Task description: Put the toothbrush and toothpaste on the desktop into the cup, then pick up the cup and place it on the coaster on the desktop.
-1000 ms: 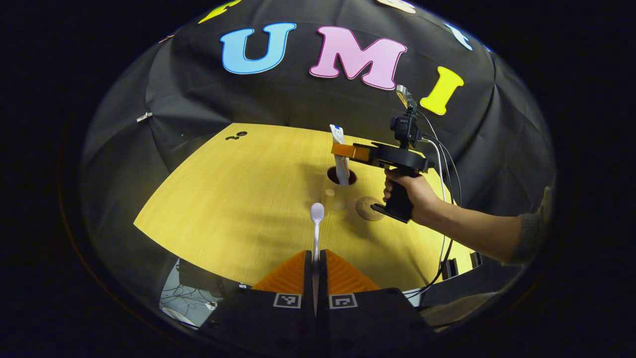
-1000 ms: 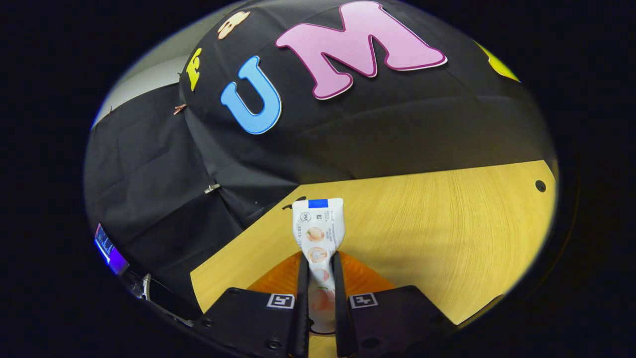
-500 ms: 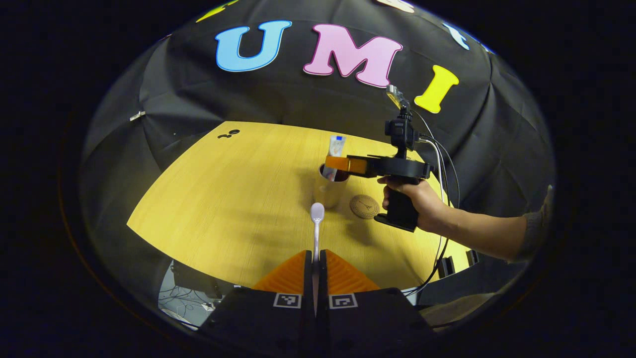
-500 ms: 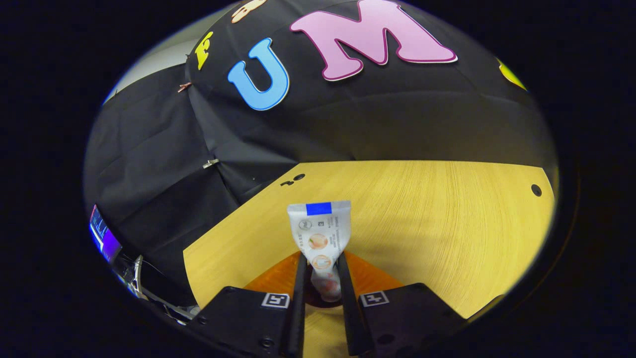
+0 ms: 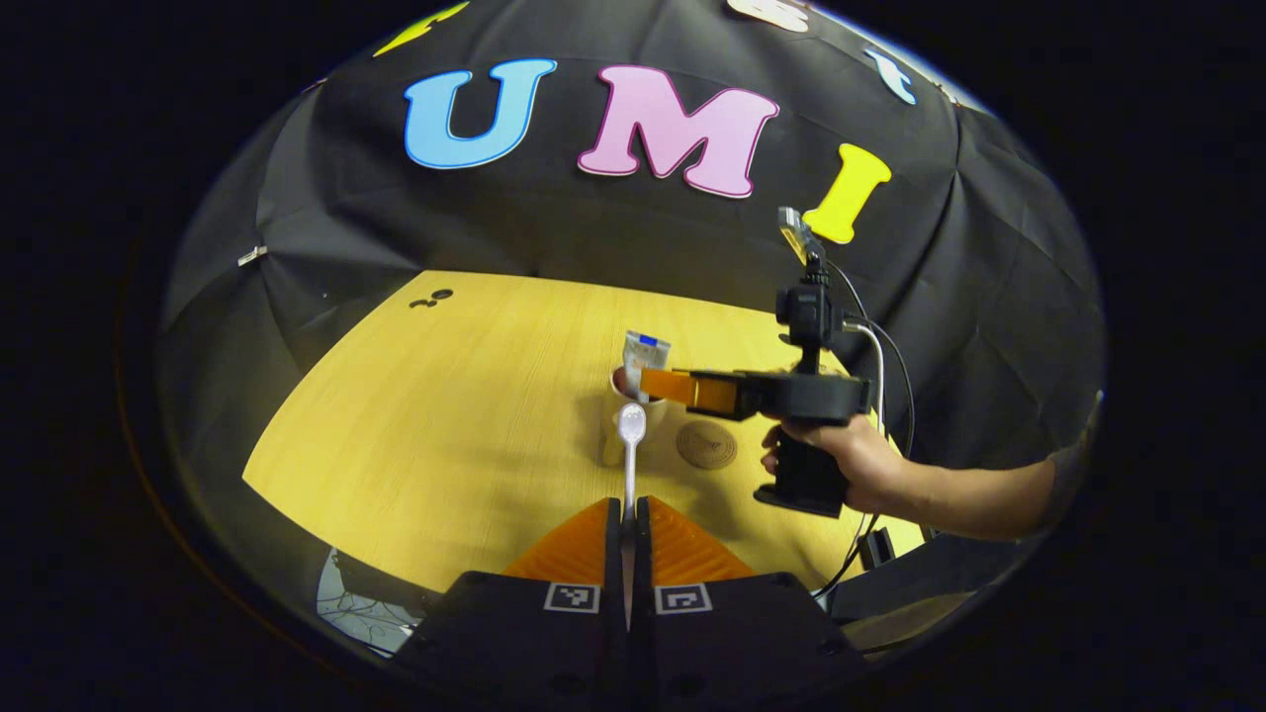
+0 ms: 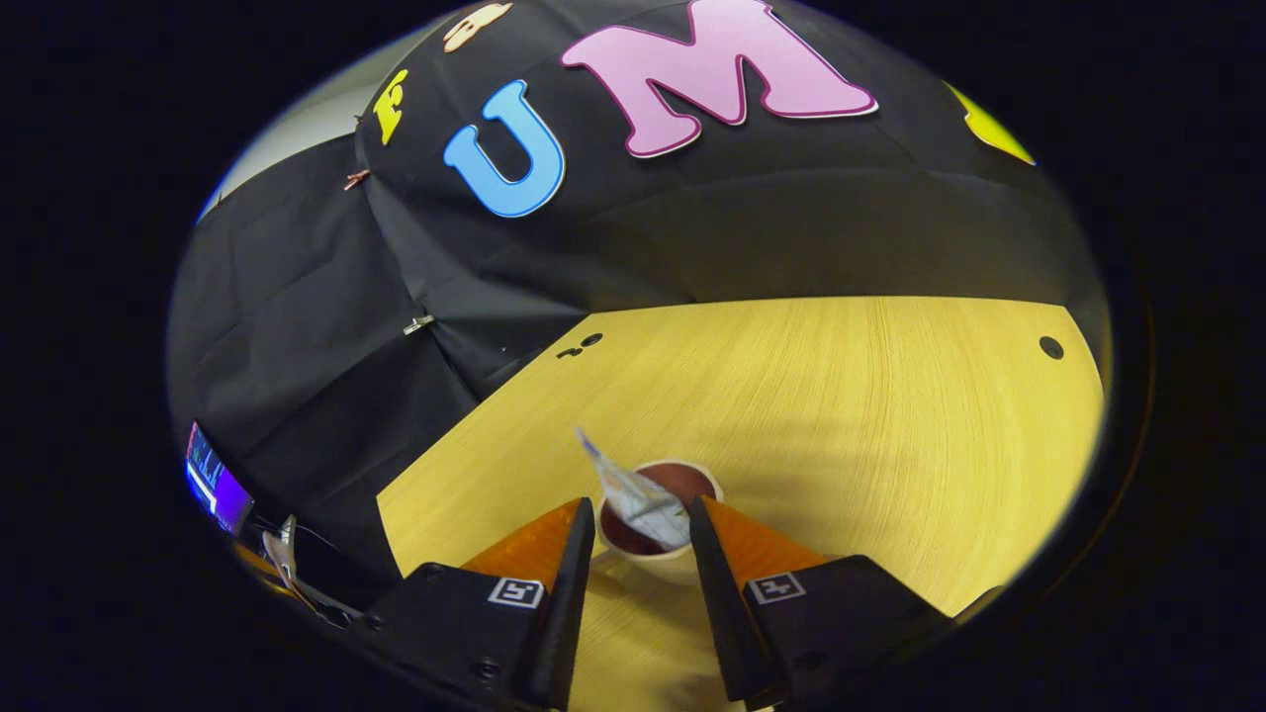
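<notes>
Toothpaste in a white, blue-capped tube [image 6: 638, 499] leans inside the pale round cup [image 6: 661, 564] on the yellow wooden tabletop [image 6: 870, 415], between and just beyond the right gripper's [image 6: 641, 539] spread jaws. The left gripper's [image 5: 629, 519] jaws pinch the white plastic toothbrush [image 5: 630, 445], its head pointing ahead toward the cup, near the round brown coaster [image 5: 706, 445].

Left gripper [image 5: 628, 514] pinched tight on thin white toothbrush handle [image 5: 630, 470]; right gripper [image 6: 641, 519] level, fingers parted, gripped by bare hand [image 5: 859, 465].
</notes>
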Demonstrator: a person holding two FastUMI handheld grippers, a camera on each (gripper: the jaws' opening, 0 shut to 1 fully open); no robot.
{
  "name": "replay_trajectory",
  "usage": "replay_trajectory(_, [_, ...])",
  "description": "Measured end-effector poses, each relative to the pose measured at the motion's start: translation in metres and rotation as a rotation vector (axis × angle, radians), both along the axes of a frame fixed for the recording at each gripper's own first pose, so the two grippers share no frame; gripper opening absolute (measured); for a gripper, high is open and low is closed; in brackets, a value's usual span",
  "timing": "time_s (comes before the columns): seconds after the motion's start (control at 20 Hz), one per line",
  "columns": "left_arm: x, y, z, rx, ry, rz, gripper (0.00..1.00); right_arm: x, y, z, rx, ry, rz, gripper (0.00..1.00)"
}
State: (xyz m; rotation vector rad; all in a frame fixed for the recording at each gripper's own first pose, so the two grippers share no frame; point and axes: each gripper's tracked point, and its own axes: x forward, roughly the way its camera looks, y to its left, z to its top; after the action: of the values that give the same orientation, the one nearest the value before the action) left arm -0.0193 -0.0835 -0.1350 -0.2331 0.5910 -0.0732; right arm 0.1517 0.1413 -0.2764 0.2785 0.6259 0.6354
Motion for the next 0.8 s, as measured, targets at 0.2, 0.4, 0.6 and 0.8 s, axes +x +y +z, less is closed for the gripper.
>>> replay_trajectory(0.2, [0.035, 0.003, 0.028, 0.004, -0.097, -0.028, 0.06, -0.024, -0.02, 0.002, 0.001, 0.029, -0.022, 0.6])
replay_trajectory(0.4, [0.074, -0.003, 0.056, -0.03, -0.209, -0.063, 0.06, -0.066, -0.044, -0.002, 0.005, 0.096, -0.04, 0.6])
replay_trajectory(0.6, [0.112, -0.02, 0.085, -0.116, -0.326, -0.111, 0.06, -0.105, -0.075, -0.007, -0.025, 0.132, -0.061, 0.6])
replay_trajectory(0.8, [0.154, -0.037, 0.11, -0.2, -0.425, -0.165, 0.06, -0.13, -0.114, -0.007, -0.045, 0.155, -0.127, 0.6])
